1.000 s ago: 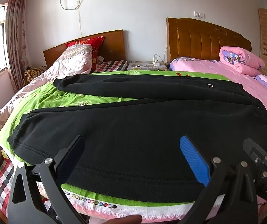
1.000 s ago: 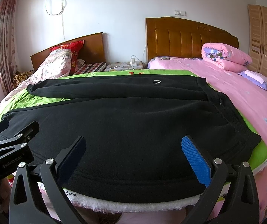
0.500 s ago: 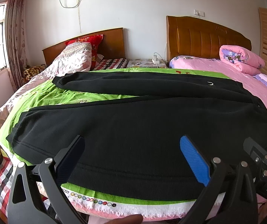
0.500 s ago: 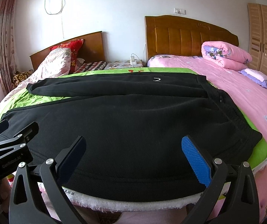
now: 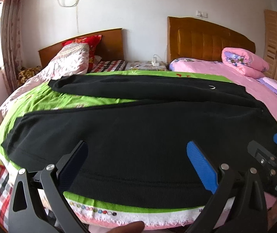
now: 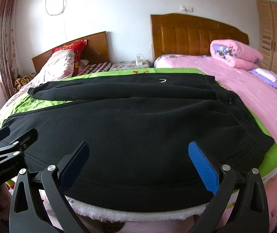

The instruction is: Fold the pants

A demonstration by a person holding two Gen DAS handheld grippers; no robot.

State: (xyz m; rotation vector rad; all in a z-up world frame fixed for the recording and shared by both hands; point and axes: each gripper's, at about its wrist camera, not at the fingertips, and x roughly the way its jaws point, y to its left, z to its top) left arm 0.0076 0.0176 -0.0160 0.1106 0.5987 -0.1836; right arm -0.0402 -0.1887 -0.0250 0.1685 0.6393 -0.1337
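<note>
The left gripper [image 5: 136, 167] is held wide apart, nothing gripped; so is the right gripper [image 6: 138, 167], both poised at the near hem. Black pants [image 5: 142, 128] are laid flat on a green sheet [image 5: 41, 103], long axis left-right, waistband to the right, legs splayed left. Only in the right view is the waistband corner seen whole; a fingertip [image 5: 126, 228] is caught only by the left.

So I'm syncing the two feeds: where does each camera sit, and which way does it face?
Left wrist: on the left gripper at the bed's near edge, facing the headboards across the black pants; right gripper and a fingertip show.
Right wrist: on the right gripper, same heading, nearer the waistband; left gripper at left.
Shared: pants, green sheet.
</note>
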